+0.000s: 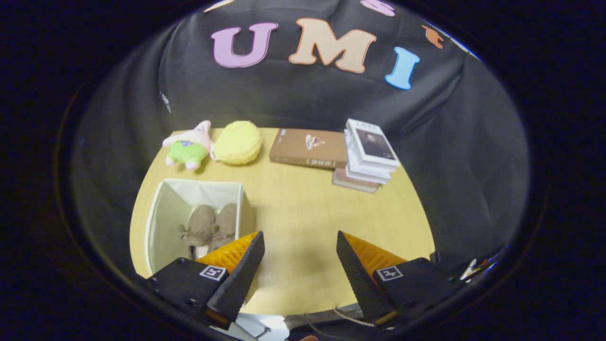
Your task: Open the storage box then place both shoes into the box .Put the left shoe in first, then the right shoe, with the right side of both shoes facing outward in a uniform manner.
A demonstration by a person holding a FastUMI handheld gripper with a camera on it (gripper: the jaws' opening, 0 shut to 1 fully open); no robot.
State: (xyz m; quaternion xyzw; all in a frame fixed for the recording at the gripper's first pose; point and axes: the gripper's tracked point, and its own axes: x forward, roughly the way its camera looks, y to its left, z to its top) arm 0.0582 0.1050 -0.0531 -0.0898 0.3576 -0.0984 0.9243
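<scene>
A white fabric storage box (163,208) stands open on the wooden table (303,208), just ahead of the left finger. Two brown-grey shoes (211,226) lie side by side inside it, toes pointing away from me; the nearer ends are hidden behind the left finger. My gripper (299,244) hovers above the table to the right of the box, open, with only bare tabletop between its fingers.
At the table's far edge sit a pink and green plush toy (188,145) and a yellow fluffy ball (237,142). A brown book (308,148) lies flat beside a stack of books (368,156) at the far right.
</scene>
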